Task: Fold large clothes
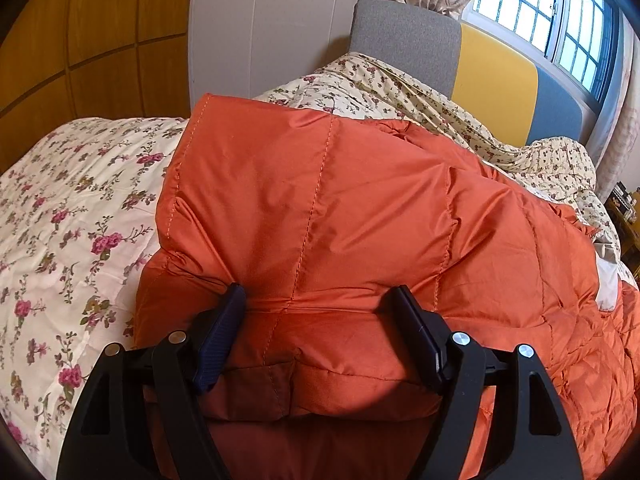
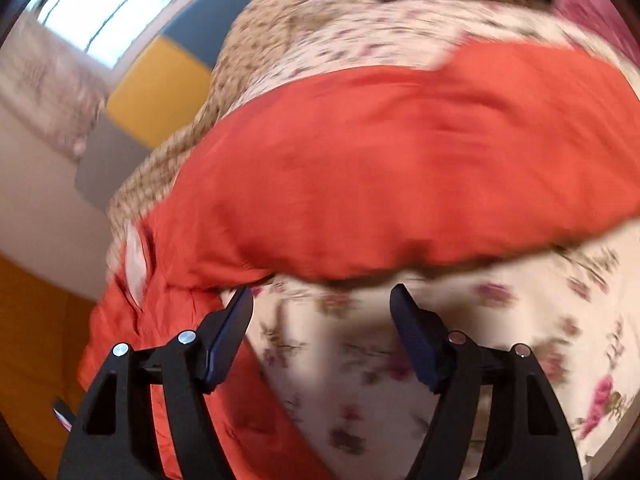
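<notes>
A large orange quilted down jacket (image 1: 320, 208) lies folded over itself on a floral bedspread (image 1: 72, 220). My left gripper (image 1: 320, 300) is open, its two fingers set wide on either side of a puffy fold of the jacket, pressing into it. In the blurred right wrist view the jacket (image 2: 400, 160) stretches across the bed, with a white label near its left end. My right gripper (image 2: 322, 300) is open and empty, just in front of the jacket's near edge, above the bedspread (image 2: 400, 360).
A second small-flowered quilt (image 1: 400, 88) is bunched at the head of the bed against a grey, yellow and blue headboard (image 1: 492, 80). A barred window (image 1: 560, 8) and curtain are behind it. Wooden wardrobe panels (image 1: 80, 40) stand to the left.
</notes>
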Action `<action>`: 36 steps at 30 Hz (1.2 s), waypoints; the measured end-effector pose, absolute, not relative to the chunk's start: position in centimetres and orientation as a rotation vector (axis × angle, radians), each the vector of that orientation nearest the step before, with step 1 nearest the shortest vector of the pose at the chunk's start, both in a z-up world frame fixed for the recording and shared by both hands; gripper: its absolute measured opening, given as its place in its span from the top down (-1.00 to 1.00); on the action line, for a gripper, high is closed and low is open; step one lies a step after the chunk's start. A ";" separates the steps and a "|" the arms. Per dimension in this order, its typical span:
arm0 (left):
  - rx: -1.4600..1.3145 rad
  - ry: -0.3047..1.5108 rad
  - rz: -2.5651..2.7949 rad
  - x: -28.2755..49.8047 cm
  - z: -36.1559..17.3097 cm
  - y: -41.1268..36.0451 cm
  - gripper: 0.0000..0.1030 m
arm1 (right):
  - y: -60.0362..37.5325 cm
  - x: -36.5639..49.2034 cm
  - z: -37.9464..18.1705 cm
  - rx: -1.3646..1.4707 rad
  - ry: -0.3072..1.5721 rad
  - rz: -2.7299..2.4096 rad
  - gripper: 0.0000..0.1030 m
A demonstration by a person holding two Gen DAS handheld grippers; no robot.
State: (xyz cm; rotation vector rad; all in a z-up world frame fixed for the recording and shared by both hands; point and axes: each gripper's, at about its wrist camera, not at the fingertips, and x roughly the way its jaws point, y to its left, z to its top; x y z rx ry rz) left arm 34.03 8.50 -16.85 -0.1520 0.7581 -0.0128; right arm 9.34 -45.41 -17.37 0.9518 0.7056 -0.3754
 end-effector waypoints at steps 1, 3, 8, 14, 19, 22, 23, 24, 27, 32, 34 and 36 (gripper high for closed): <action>-0.151 0.758 -0.012 34.0 -16.8 8.5 -0.46 | -46.0 8.2 -17.4 0.992 0.672 -0.382 -0.37; -0.149 0.758 -0.009 33.9 -16.8 8.4 -0.46 | -46.9 6.4 -17.0 1.028 0.625 -0.430 -0.39; -0.138 0.754 0.002 33.4 -16.7 8.2 -0.46 | -49.8 2.5 -17.7 1.198 0.483 -0.516 -0.33; -0.144 0.753 0.000 33.1 -16.6 8.3 -0.46 | -52.4 0.0 -17.8 1.275 0.334 -0.613 -0.23; -0.142 0.756 0.000 33.1 -16.6 8.4 -0.46 | -52.8 -0.4 -17.8 1.308 0.308 -0.691 0.27; -0.142 0.755 0.000 33.1 -16.6 8.4 -0.46 | -53.6 0.0 -17.9 1.251 0.324 -0.724 0.58; -0.142 0.755 0.000 33.2 -16.6 8.3 -0.46 | -53.9 0.0 -17.5 1.231 0.325 -0.726 0.65; -0.142 0.755 0.000 33.1 -16.6 8.4 -0.46 | -53.8 0.3 -17.0 1.199 0.327 -0.728 0.68; -0.142 0.754 0.000 33.1 -16.6 8.4 -0.46 | -53.6 1.3 -15.9 1.110 0.319 -0.713 0.78; -0.142 0.754 -0.001 33.1 -16.7 8.5 -0.46 | -51.2 3.8 -13.1 0.965 0.297 -0.625 0.85; -0.142 0.754 -0.001 33.2 -16.6 8.4 -0.46 | -49.4 5.4 -11.8 0.882 0.304 -0.576 0.85; -0.139 0.755 0.000 33.2 -16.7 8.4 -0.46 | -47.9 7.6 -10.6 0.802 0.313 -0.535 0.85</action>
